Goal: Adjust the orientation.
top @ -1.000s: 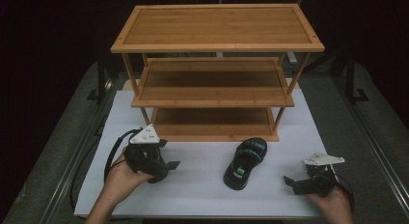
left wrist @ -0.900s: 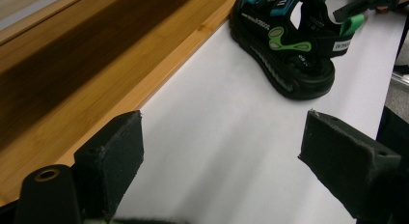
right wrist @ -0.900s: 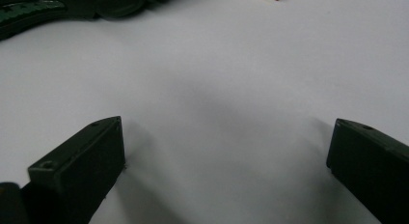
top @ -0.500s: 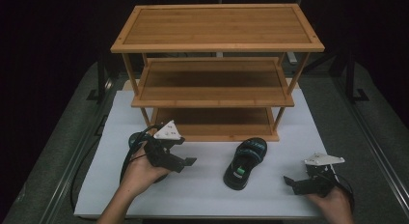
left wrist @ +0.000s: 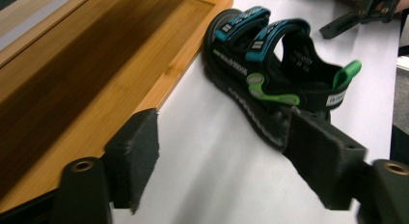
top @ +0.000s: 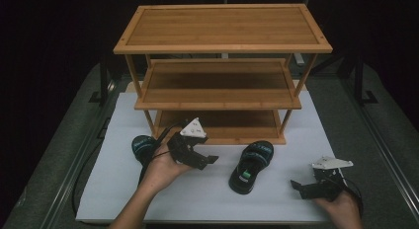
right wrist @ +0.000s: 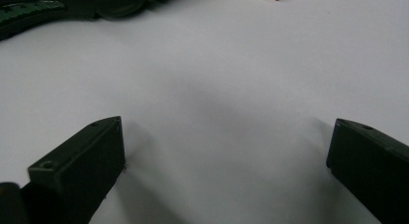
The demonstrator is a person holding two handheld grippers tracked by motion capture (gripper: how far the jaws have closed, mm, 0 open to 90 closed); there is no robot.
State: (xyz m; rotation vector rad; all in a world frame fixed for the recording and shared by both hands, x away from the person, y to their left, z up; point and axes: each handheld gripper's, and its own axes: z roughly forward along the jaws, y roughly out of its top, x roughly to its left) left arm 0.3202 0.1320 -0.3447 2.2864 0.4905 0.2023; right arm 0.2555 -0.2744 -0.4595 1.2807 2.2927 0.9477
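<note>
My left gripper [top: 207, 159] at frame centre-left, jaws part open, just been closing, nothing between pads. Sandal [top: 250, 167] lies right of them, near, apart. Second sandal [top: 144, 147] behind my left hand. Two sandals, one rack [top: 223, 46]. Right gripper [top: 299, 187] lower right, wide open, empty.

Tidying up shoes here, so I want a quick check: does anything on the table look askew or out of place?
Yes. The two sandals are split up: one sandal lies at an angle on the white mat before the wooden rack, the other sandal sits apart behind the left gripper. All three shelves are bare. Nothing looks spilled or damaged.
</note>
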